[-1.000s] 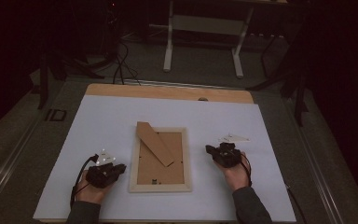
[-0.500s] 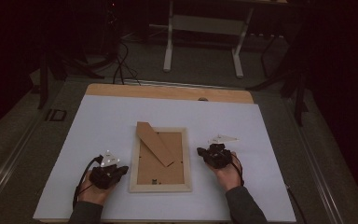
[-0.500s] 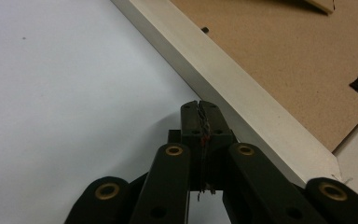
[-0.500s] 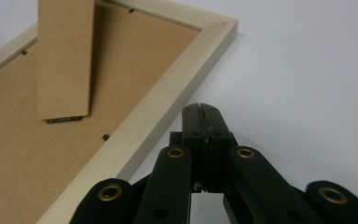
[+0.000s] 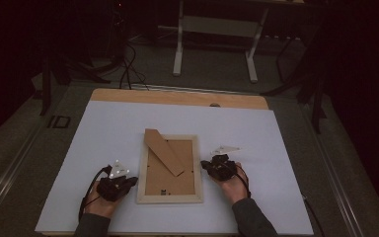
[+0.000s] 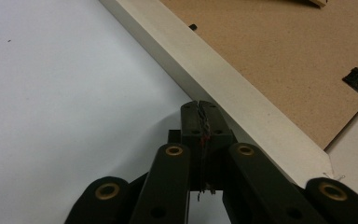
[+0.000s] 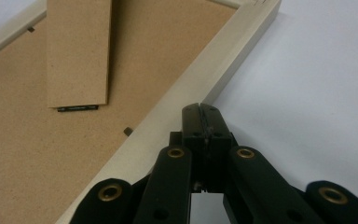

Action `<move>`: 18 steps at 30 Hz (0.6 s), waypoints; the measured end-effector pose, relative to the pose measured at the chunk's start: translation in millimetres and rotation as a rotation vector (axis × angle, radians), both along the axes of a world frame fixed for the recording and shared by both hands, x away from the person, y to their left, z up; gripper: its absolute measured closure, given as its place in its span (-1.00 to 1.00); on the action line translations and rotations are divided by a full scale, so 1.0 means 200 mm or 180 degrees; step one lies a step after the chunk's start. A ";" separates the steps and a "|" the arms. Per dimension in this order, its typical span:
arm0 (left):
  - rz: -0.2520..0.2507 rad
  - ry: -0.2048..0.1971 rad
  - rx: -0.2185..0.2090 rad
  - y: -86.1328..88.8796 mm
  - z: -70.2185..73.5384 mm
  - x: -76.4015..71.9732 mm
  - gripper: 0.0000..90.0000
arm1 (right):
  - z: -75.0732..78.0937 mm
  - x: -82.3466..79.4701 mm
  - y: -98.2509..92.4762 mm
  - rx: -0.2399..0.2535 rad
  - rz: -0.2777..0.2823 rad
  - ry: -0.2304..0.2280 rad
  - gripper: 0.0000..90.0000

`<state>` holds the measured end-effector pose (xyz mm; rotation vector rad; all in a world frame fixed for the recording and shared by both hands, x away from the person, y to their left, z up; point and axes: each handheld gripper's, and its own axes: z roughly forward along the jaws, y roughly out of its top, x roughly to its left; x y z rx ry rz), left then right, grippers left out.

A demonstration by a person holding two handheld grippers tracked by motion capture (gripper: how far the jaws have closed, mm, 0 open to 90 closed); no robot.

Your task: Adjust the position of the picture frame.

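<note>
White tabletop [image 5: 103, 148], dark room behind. Picture frame [image 5: 169, 197] lies face down at table centre, brown backing board [image 5: 170, 173] up, easel stand [image 5: 164, 150] angled toward 11 o'clock. Left gripper [image 5: 128, 181] at frame's 8 o'clock, jaws pressed together, empty, tips at pale wood edge. Right gripper [image 5: 207, 165] at frame's 3 o'clock, jaws likewise closed, empty, tips over frame's edge.

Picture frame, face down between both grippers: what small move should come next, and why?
Probably nudge both shut tips inward against the frame's side rails. The picture frame lies back-up on the white sheet, the left gripper at its left rail and the right gripper at its right rail, both with jaws closed and empty, so squeezing it between them looks likeliest.
</note>
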<state>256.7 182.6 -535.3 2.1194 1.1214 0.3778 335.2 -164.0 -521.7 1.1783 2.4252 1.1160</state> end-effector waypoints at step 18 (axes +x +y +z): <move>-0.0031 -0.0035 0.0022 -0.01 0.00 -0.01 1.00 | -0.03 0.01 0.01 -0.0018 -0.0029 0.0176 1.00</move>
